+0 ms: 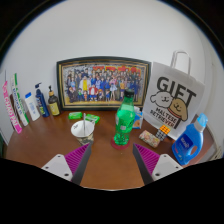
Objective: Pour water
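Green translucent bottle (pixel 124 120); white cup (pixel 84 128); blue detergent bottle (pixel 190 139) (paler cap); white gift bag (pixel 176 95), black lettering and bear print; dark-framed group photo (pixel 103 83); brown wooden table (pixel 108 160); magenta pads (pixel 149 159) on gripper (pixel 110 164) fingers.

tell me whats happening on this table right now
A hand-held gripper hovers over a wooden table with its fingers open and nothing between them. Just ahead of it stand a green bottle and, to that bottle's left, a small white cup; neither is touched yet. A blue bottle stands off to the right, a gift bag and a framed photo lean at the wall behind, and more bottles line the left side. No pouring has begun.
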{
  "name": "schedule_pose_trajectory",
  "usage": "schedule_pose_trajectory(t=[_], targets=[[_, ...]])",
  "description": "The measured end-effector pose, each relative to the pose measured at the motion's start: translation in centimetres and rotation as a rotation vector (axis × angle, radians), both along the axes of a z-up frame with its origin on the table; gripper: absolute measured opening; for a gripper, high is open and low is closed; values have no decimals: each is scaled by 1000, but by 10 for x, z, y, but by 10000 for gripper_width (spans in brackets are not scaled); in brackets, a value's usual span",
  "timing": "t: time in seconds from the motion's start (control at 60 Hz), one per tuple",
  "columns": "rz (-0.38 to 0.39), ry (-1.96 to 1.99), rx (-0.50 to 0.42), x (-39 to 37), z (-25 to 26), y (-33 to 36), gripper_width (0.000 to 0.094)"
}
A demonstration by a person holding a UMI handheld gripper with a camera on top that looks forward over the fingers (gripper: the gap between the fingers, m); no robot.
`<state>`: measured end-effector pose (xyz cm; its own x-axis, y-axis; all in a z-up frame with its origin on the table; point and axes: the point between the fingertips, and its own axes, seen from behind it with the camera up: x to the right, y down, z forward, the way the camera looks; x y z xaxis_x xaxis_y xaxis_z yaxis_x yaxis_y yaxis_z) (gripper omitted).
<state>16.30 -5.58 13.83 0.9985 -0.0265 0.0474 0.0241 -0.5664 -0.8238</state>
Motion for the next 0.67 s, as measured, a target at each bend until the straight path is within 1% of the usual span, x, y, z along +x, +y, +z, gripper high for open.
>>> schedule_pose_trajectory(t=[0.083, 0.3, 0.45, 0.667], targets=[[-1, -15, -21, -20, 21, -44, 853], [-3, -15, -14, -73, 65, -133, 854], [-13, -21, 5, -87, 83, -162, 856], [-16, -49, 12, -95, 86, -178, 852]])
